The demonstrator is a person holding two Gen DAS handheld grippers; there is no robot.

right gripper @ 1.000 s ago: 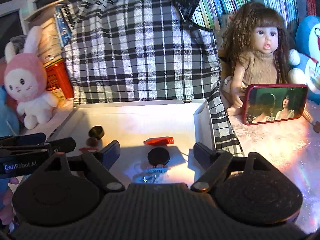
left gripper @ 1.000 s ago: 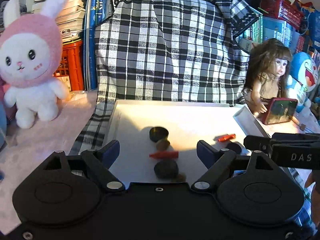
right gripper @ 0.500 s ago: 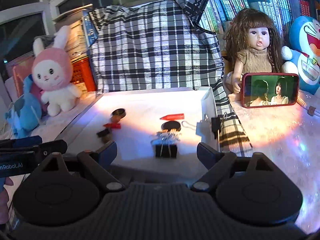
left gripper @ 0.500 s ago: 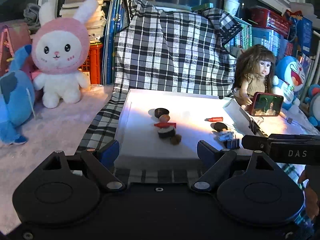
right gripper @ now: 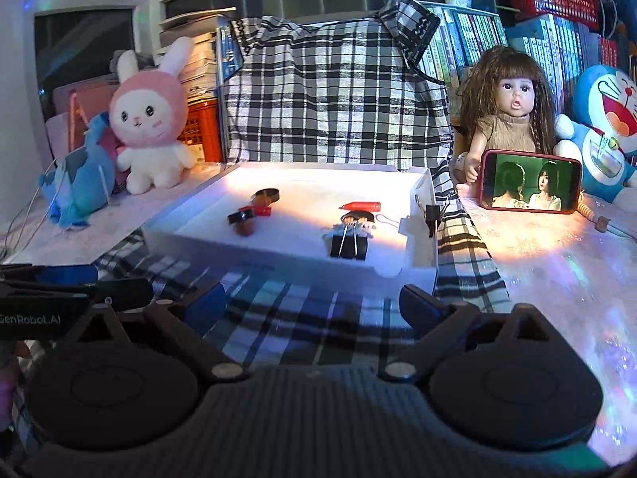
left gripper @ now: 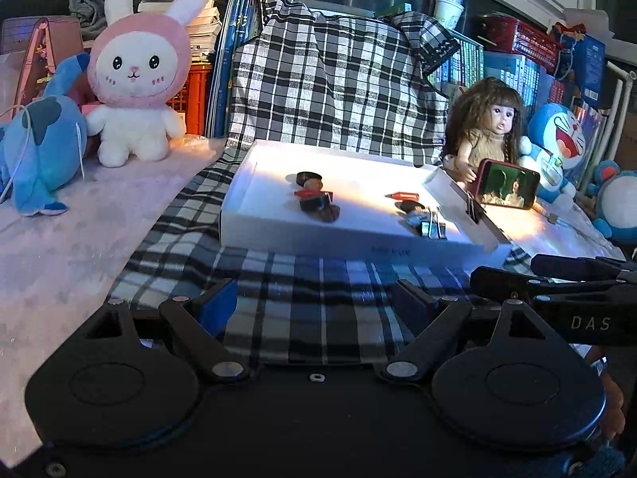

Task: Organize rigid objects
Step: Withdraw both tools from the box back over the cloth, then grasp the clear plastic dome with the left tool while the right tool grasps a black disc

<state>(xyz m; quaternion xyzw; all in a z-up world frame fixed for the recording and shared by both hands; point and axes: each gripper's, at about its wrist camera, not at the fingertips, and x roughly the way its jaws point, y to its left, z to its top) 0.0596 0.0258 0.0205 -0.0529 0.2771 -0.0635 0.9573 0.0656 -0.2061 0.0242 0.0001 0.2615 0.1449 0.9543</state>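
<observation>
A white tray [left gripper: 278,235] [right gripper: 278,257] sits on a checked cloth. In it on the left lie a dark round cap [left gripper: 308,178] [right gripper: 267,193], a red piece [left gripper: 308,192] [right gripper: 260,211], a black disc [left gripper: 316,202] [right gripper: 241,216] and a brown nut [left gripper: 329,214] [right gripper: 245,229]. On the right lie a red piece [left gripper: 406,196] [right gripper: 362,205] and a black binder clip [left gripper: 432,229] [right gripper: 349,245]. My left gripper [left gripper: 314,302] and right gripper [right gripper: 308,298] are open and empty, well short of the tray's near wall.
A binder clip [right gripper: 432,215] is clamped on the tray's right wall. A phone [right gripper: 529,181], a doll [right gripper: 513,119] and blue plush toys stand right of the tray. A pink rabbit plush [left gripper: 137,79] and a blue plush [left gripper: 40,147] stand left. Books behind.
Both grippers have pulled back from over the tray to in front of it; the tray's whole near wall and the checked cloth now show. The objects have not moved.
</observation>
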